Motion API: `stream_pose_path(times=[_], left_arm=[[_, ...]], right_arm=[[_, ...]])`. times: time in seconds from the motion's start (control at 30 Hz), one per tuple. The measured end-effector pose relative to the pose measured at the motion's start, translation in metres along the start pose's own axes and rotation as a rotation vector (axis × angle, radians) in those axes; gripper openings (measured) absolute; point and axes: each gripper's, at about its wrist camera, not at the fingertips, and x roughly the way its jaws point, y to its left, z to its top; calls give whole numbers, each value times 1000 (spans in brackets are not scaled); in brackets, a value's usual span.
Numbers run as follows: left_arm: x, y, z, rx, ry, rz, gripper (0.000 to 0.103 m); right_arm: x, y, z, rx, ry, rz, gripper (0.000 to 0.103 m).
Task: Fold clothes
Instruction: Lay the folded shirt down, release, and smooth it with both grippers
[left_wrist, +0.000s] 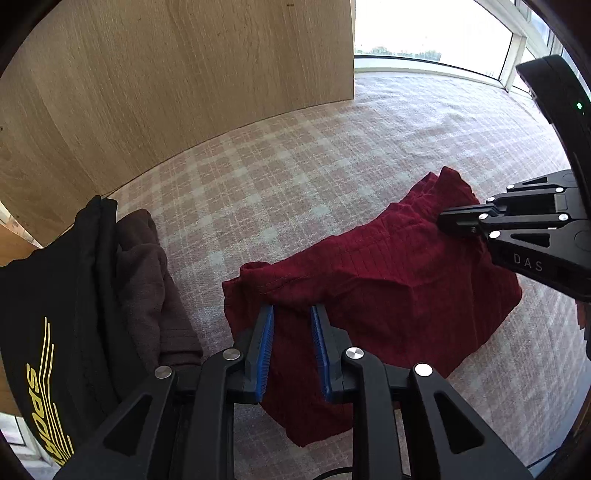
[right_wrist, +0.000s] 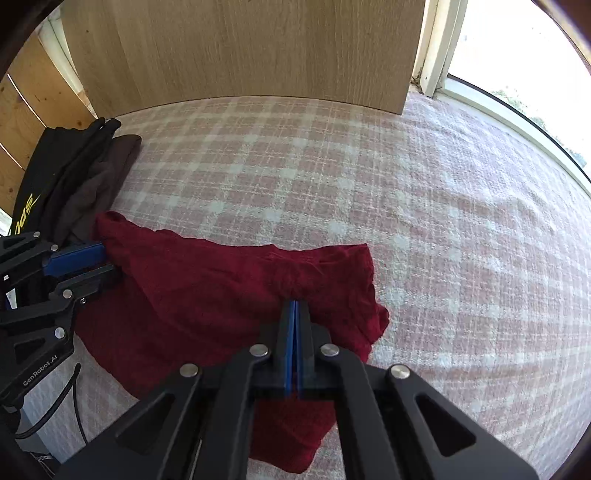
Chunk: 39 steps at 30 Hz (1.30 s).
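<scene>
Your right gripper (right_wrist: 294, 306) is pinching the dark red ribbed garment (right_wrist: 207, 291), its blue pads pressed together on a raised fold near the garment's right end. Your left gripper (left_wrist: 291, 314) is sitting spread, with the blue-lined fingers (left_wrist: 264, 347) straddling a ridge of red cloth at the garment's left end; you cannot tell from either view whether the pads are touching the fabric.

The dark red ribbed garment (left_wrist: 369, 280) is lying rumpled on the pink-and-white checked bed cover (right_wrist: 406, 206), stretching between your two grippers. Its far edge is running uneven, with a corner sticking up at each end, and its near edge is hanging toward you under the gripper bodies.

Just beside the garment's left end, a brown knitted garment (left_wrist: 147, 280) is lying against a black garment with yellow lettering (left_wrist: 48, 332), both heaped at the left edge of the bed. The red cloth is nearly touching the brown one in the right wrist view.

Beyond the garment, the checked cover is running open up to the light wooden panel (right_wrist: 240, 51) at the back, and wide open to the right as far as the bright window (right_wrist: 517, 66). A black cable (right_wrist: 75, 402) is dangling below your left gripper.
</scene>
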Motion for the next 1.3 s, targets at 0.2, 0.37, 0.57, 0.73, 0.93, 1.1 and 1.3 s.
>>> stream_pose_path(times=[0.2,0.37,0.57,0.73,0.93,1.1,1.3], left_arm=[[-2,5,-6,-10,-22,46,21],[-8,24,-8,-59,-28,9,22],[-21,50,-11,-125,-42,-81,20],[-17,33,0,-75,-41,-271,24],[18,40,11,-73,6,-159,17],[-2,43,-4,-79,0,-250,22],[-26,46,-22,-87,-7,-360,28]], right_arm=[[-25,-13,-2,66,-62,21,0],[-42,-4,-10,43,-69,49,0],[-42,0,-34,42,-24,105,0],[-33,-3,-44,53,17,111,0],[-16,-7,-58,17,84,91,0],[-38,-12,-54,55,45,111,0],[-41,12,-57,-11,52,130,0]])
